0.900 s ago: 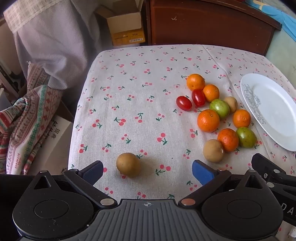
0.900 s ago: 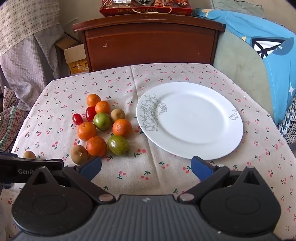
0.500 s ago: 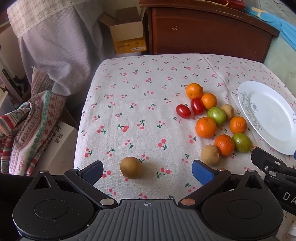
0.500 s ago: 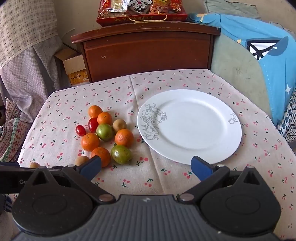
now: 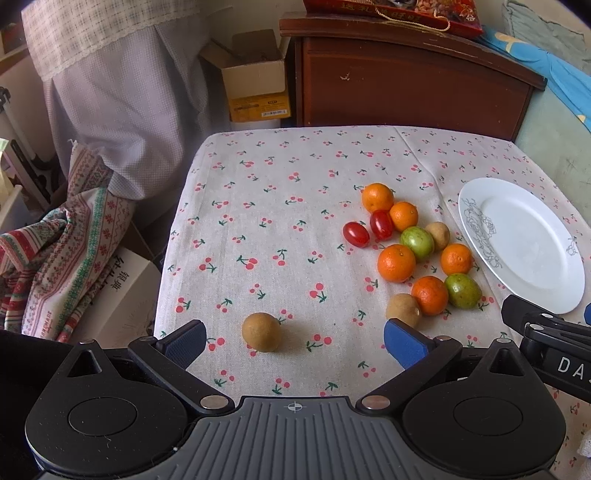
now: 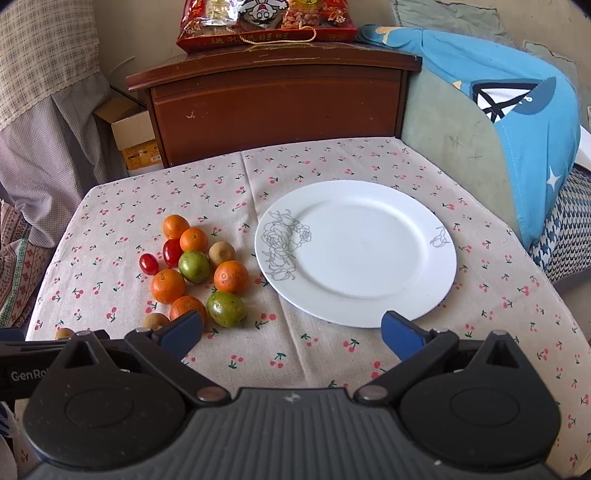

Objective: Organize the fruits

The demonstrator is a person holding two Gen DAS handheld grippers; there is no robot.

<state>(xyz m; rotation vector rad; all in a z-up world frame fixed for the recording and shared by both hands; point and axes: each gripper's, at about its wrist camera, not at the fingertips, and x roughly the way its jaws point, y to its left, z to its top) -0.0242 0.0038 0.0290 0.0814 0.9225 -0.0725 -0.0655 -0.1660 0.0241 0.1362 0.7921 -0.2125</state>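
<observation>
A cluster of fruit lies on the cherry-print tablecloth: several oranges point(image 5: 396, 263), two red tomatoes point(image 5: 356, 234), two green fruits point(image 5: 417, 237) and brown fruits point(image 5: 403, 316). One brown fruit point(image 5: 261, 331) lies apart, just in front of my open, empty left gripper point(image 5: 295, 341). An empty white plate point(image 6: 356, 251) sits right of the cluster point(image 6: 195, 266). My right gripper point(image 6: 291, 334) is open and empty above the plate's near edge.
A dark wooden cabinet point(image 6: 275, 99) stands behind the table with a red gift box point(image 6: 266, 20) on top. A cardboard box point(image 5: 253, 86) and draped cloths point(image 5: 62, 236) are to the left. A blue cushion point(image 6: 517, 110) is at the right.
Both grippers have pulled back and risen, so the table looks farther away. The fruits and plate have not moved. Both grippers stay open.
</observation>
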